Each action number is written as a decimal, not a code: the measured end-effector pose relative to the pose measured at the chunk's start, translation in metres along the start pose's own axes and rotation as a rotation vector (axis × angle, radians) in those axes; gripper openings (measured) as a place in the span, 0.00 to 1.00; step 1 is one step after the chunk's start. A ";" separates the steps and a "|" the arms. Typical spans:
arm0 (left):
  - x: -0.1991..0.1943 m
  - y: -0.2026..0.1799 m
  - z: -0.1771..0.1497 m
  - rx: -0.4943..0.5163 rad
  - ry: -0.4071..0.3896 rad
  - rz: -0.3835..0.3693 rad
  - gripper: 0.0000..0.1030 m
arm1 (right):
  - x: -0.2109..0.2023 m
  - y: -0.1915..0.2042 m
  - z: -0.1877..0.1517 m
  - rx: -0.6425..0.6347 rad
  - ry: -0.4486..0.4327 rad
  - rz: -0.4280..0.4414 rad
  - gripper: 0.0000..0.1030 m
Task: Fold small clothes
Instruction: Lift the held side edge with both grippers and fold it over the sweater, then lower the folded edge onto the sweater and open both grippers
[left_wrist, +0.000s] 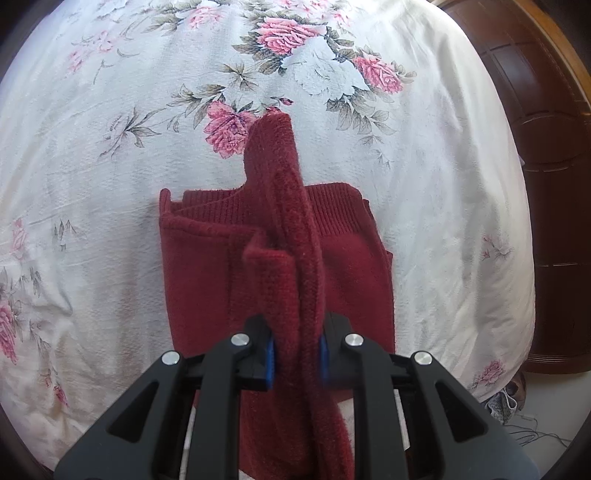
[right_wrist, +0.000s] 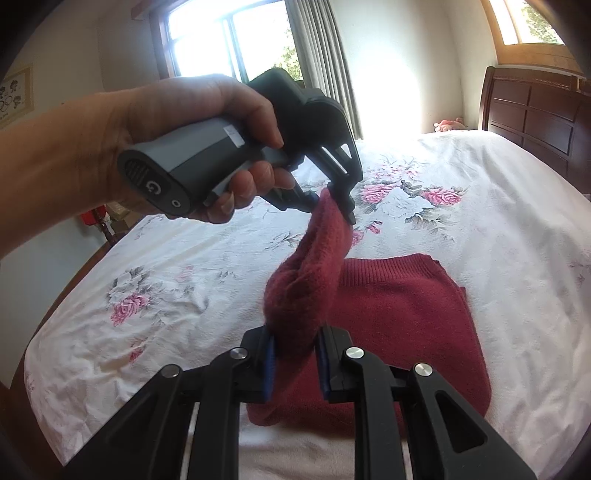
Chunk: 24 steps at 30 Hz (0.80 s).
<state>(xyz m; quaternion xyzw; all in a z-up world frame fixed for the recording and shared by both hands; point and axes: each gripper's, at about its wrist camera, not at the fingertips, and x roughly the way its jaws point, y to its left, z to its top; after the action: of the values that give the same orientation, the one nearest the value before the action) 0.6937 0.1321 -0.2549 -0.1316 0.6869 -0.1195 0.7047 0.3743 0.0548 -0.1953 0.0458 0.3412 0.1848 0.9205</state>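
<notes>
A dark red knitted garment (right_wrist: 402, 314) lies partly folded into a rectangle on the flowered bed (right_wrist: 480, 206). Left tongs (right_wrist: 334, 205) and right tongs (right_wrist: 295, 365) each clench one end of a lifted strip, probably a sleeve, not yet laid flat.

Bed cover: a white cotton bedsheet (right_wrist: 498, 236) printed with pink roses and grey-green leaves lay wrinkled across the bed.
Headboard: a dark brown panelled wooden headboard (right_wrist: 532, 110) stood at the far end.
Window: a wood-framed bright window (right_wrist: 225, 40) was flanked by a grey pleated curtain (right_wrist: 325, 55).
Toy: a small pink soft toy (right_wrist: 448, 124) lay near the headboard.
Wall: a framed picture (right_wrist: 14, 92) hung at left.
</notes>
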 end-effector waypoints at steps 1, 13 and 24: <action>0.002 -0.003 0.000 0.004 0.002 0.006 0.15 | -0.001 -0.003 -0.001 0.007 0.001 -0.001 0.17; 0.033 -0.033 0.000 0.019 0.018 0.077 0.15 | -0.002 -0.038 -0.014 0.067 0.023 -0.007 0.18; 0.061 -0.059 -0.001 0.040 0.035 0.143 0.15 | -0.006 -0.069 -0.029 0.141 0.030 -0.011 0.18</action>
<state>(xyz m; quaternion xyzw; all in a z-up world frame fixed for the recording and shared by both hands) 0.6951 0.0552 -0.2913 -0.0662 0.7043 -0.0850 0.7017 0.3725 -0.0127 -0.2282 0.1057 0.3673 0.1560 0.9108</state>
